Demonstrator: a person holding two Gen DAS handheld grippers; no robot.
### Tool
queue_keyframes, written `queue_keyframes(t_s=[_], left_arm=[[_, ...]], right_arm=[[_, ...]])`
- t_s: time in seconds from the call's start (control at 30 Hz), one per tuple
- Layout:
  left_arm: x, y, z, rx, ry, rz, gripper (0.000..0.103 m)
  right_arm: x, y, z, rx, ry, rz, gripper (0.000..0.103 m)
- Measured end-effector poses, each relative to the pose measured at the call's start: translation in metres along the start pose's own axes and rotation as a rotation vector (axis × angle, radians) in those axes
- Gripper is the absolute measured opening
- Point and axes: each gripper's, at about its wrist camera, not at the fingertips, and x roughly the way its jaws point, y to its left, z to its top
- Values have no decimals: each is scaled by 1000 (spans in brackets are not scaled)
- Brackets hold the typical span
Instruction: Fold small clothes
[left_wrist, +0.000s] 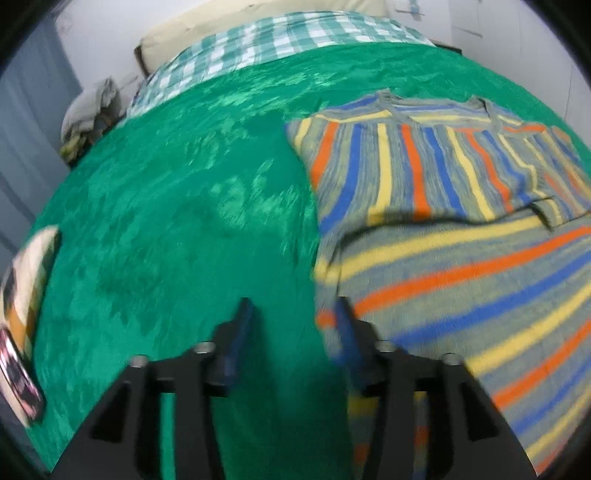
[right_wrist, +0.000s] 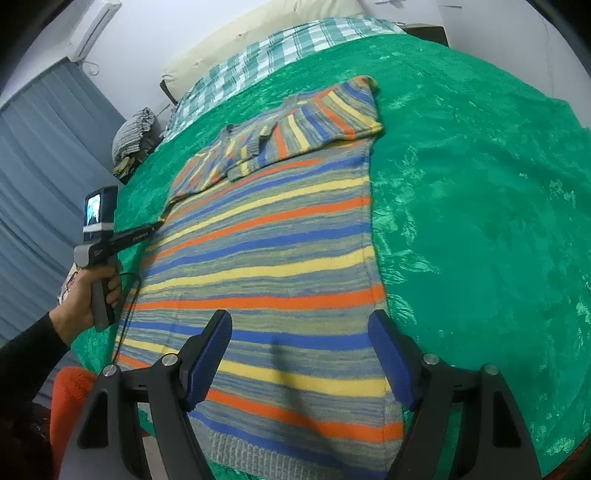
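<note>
Striped sweater (right_wrist: 266, 258): lies flat on the green blanket (right_wrist: 480, 221) of a bed, hem toward the viewer, both sleeves folded in across the chest.
Left gripper (left_wrist: 291, 314): jaws parted with nothing between the pads; its right finger (left_wrist: 345, 325) stands at the sweater's left edge, the left finger over bare blanket. Whether the finger touches the knit is lost in blur.
Right gripper (right_wrist: 301, 332): jaws wide apart above the hem end of the sweater, holding nothing; the blue pads (right_wrist: 207, 365) straddle the stripes.
Left wrist view only: a pale object with orange and pink markings (left_wrist: 22, 317) at the blanket's left border, too blurred to identify.
Right wrist view only: the person's left hand (right_wrist: 88, 295) in a black sleeve (right_wrist: 26, 358), gripping the handle of the other tool at the sweater's left side; a small lit screen (right_wrist: 98, 214) on that tool; a wall air conditioner (right_wrist: 94, 29); something orange (right_wrist: 70, 398) at the near bed edge.
Both views: checked sheet (right_wrist: 288, 48), cream pillow (left_wrist: 236, 26) at the head, and a heap of clothes (right_wrist: 135, 133) beside the bed.
</note>
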Motion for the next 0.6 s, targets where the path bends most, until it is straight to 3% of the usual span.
queue_keyframes(t_s=[0.17, 0.27, 0.47, 0.6], left_arm=[[-46, 28, -42, -163, 7, -126, 74], [-73, 28, -65, -184, -12, -141, 83], [-104, 30, -101, -270, 7, -173, 84], [-118, 41, -135, -436, -15, -222, 92]], right_arm=[[-5, 1, 3, -13, -23, -2, 76], [-4, -2, 4, -1, -22, -11, 76], [-3, 2, 1, -18, -27, -46, 76], [-4, 3, 0, -39, -41, -86, 76]])
